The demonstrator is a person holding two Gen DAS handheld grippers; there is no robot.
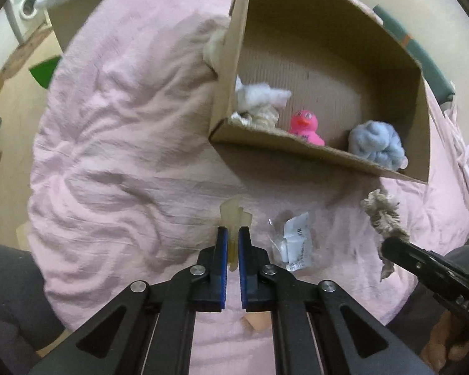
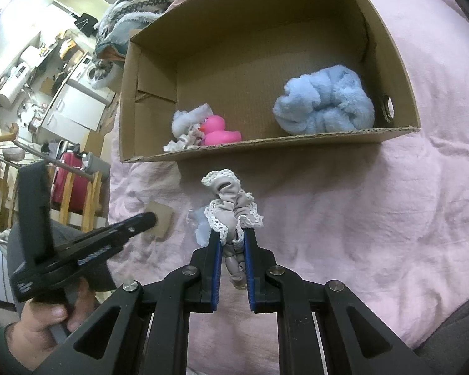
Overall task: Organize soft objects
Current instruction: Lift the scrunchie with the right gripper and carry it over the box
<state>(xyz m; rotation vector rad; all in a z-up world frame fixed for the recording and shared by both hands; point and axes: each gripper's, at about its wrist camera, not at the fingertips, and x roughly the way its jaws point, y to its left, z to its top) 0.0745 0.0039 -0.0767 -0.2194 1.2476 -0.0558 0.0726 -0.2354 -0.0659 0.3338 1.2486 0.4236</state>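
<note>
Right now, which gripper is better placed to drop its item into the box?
Right, probably. The right gripper holds the scrunchie just before the box wall; the left gripper, holding a yellowish piece, looks farther back.

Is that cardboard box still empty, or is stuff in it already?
Not empty. The cardboard box holds a blue fluffy bundle, a pink rubber duck and pale cloth pieces.

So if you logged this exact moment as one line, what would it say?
left gripper: shut on yellowish soft piece | right gripper: shut on lace-trimmed scrunchie | cardboard box: holds pink duck, blue fluffy bundle
</note>
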